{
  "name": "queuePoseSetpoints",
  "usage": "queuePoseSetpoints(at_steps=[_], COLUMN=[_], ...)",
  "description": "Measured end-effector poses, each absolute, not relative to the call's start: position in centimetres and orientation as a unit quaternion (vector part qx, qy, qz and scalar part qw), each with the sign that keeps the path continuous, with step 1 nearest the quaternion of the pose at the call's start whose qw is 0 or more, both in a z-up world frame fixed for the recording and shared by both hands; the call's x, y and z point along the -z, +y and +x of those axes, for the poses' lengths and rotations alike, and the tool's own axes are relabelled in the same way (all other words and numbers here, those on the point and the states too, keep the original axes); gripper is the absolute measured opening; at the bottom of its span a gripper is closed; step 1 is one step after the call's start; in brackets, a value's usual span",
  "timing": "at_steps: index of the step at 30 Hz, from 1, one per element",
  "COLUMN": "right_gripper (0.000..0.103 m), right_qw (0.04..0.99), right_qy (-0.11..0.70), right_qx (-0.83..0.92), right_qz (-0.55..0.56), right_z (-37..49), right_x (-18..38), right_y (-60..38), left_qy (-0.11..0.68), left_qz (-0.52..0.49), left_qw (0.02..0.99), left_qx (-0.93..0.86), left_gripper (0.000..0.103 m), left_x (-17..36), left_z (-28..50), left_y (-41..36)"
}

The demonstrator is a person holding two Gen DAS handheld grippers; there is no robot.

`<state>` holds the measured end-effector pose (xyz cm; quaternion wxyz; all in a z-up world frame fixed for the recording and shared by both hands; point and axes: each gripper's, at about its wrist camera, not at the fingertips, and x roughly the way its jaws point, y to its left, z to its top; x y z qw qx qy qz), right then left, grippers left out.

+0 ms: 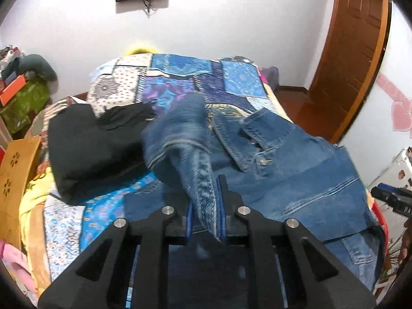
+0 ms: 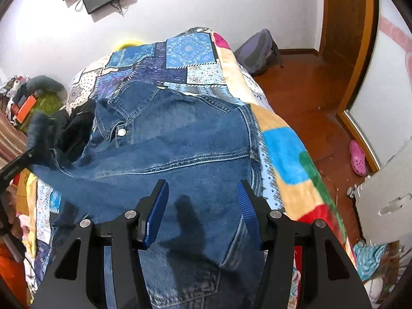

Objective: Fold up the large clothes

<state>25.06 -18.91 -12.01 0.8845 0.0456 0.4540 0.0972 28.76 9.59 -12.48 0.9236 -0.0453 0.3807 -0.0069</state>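
At centre frame in both views, a blue denim jacket (image 2: 180,141) lies spread on a patchwork quilt (image 1: 180,72), collar and snap button uppermost. The left gripper (image 1: 206,206) is clamped on a raised sleeve fold. The right gripper (image 2: 200,213) hovers with jaws apart above the denim. A black garment (image 1: 95,149) lies centre left; a wooden door (image 1: 355,38) stands upper right.

White letters "DA" on right hand-held gripper (image 1: 394,200), rest cut off
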Motion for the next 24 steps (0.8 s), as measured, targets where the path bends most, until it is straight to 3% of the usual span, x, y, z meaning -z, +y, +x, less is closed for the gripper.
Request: queuePoseSetpoints(at_steps=[6, 10, 12, 13, 16, 18, 20, 24], right_gripper=[0.051, 0.052, 0.06, 0.06, 0.06, 0.06, 0.06, 0.06], right_qw=[0.868, 0.86, 0.861, 0.861, 0.859, 0.859, 0.858, 0.858], right_qy=[0.486, 0.5, 0.499, 0.5, 0.502, 0.502, 0.503, 0.502], right_qx=[-0.101, -0.099, -0.096, -0.097, -0.099, -0.099, -0.098, -0.101], right_qz=[0.032, 0.022, 0.02, 0.021, 0.021, 0.02, 0.021, 0.033], right_z=[25.5, 25.2, 25.0, 25.0, 25.0, 25.0, 25.0, 24.8], right_x=[14.1, 15.4, 15.2, 15.0, 14.8, 14.9, 15.0, 15.2], right_y=[-17.3, -16.9, -17.1, -17.2, -17.3, -17.2, -17.1, -17.2], left_qy=[0.401, 0.434, 0.447, 0.451, 0.464, 0.48, 0.488, 0.513], left_qz=[-0.046, -0.063, -0.063, -0.059, -0.078, -0.085, -0.07, -0.08], left_qw=[0.915, 0.899, 0.892, 0.891, 0.882, 0.873, 0.869, 0.854], left_qx=[0.008, 0.009, -0.003, -0.011, -0.005, -0.004, -0.035, -0.035], left_gripper=[0.015, 0.023, 0.027, 0.033, 0.036, 0.042, 0.065, 0.069], left_x=[15.1, 17.9, 19.1, 19.5, 20.8, 21.5, 21.9, 23.4], left_z=[27.3, 26.6, 26.0, 25.7, 24.8, 24.2, 23.8, 22.6], left_y=[10.4, 11.6, 12.1, 12.3, 13.0, 13.1, 13.0, 14.2])
